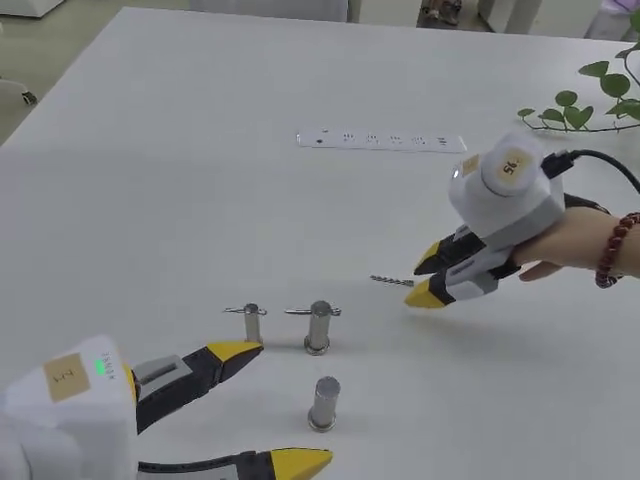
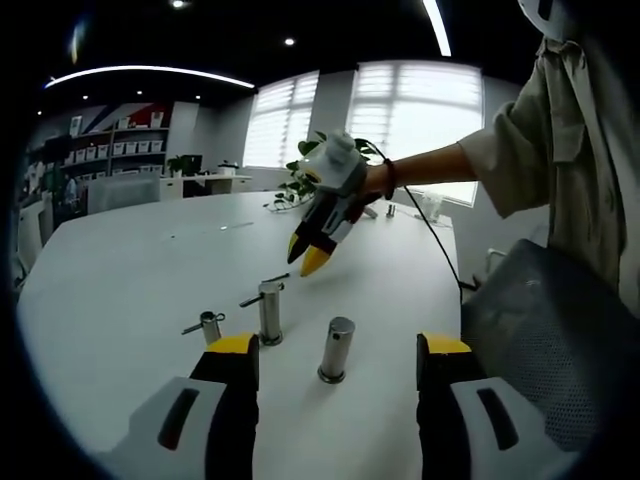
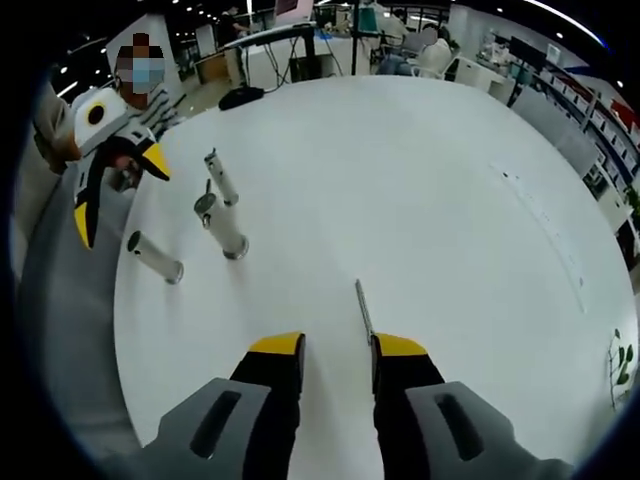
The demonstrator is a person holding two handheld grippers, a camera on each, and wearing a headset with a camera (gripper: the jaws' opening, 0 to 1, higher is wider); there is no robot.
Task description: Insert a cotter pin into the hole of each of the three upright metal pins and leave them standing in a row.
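Cotter pin (image 1: 390, 281) clamped in right gripper (image 1: 428, 283), well right of bare pin (image 1: 324, 402). Left gripper (image 1: 286, 405) released, jaws facing bare pin, not touching. Risk: cotter pin, held by its end, pivots, misses hole, topples bare pin.

Bright, even ceiling light washes the white tabletop (image 1: 200, 150); shadows stay soft, while both gripper views bend at the edges.

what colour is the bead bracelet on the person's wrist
Dark red bead bracelet, best in the head view.
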